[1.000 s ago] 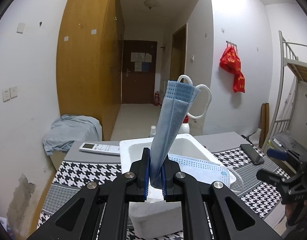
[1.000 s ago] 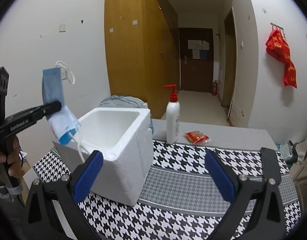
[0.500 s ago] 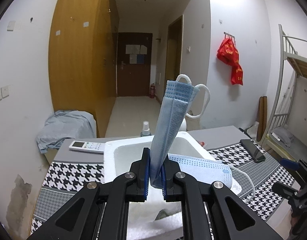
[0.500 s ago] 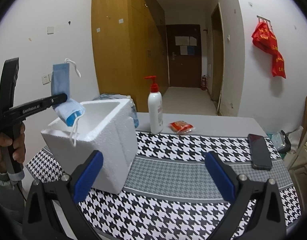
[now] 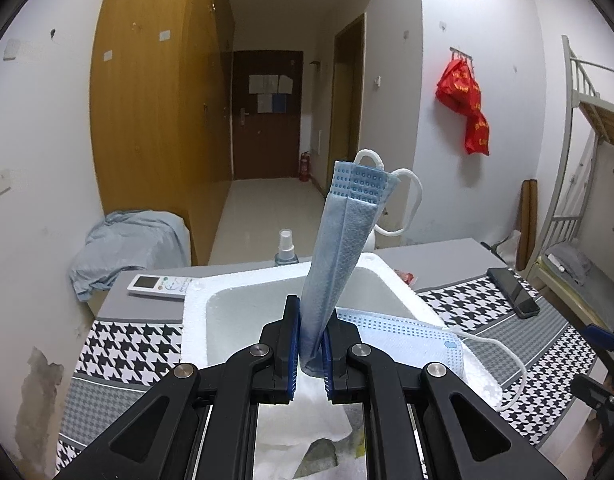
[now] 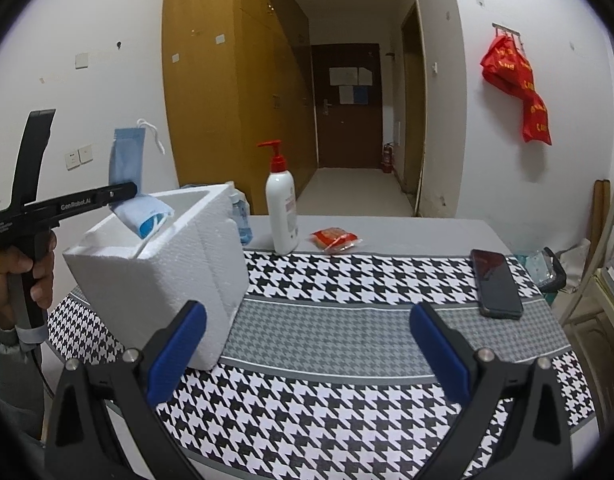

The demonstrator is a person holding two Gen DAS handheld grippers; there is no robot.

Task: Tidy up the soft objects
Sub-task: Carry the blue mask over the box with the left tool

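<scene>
My left gripper [image 5: 309, 350] is shut on a blue face mask [image 5: 343, 232], folded so one half stands upright and the other half droops over the right rim of a white foam box [image 5: 195, 312]. The gripper hangs over the box opening; a white cloth lies inside. In the right wrist view the left gripper [image 6: 123, 194] holds the mask [image 6: 127, 156] above the foam box [image 6: 167, 272] at the left. My right gripper [image 6: 307, 352] is open and empty above the checkered tablecloth [image 6: 347, 280].
A lotion pump bottle [image 6: 282, 208], a small spray bottle [image 6: 239, 220], a red snack packet [image 6: 334, 238] and a black phone [image 6: 495, 282] are on the table. A white remote [image 5: 159, 285] lies behind the box. A bed frame [image 5: 579, 200] stands at the right.
My left gripper has moved forward and lower over the foam box with the mask. The right gripper has shifted right, so the box sits further left in its view.
</scene>
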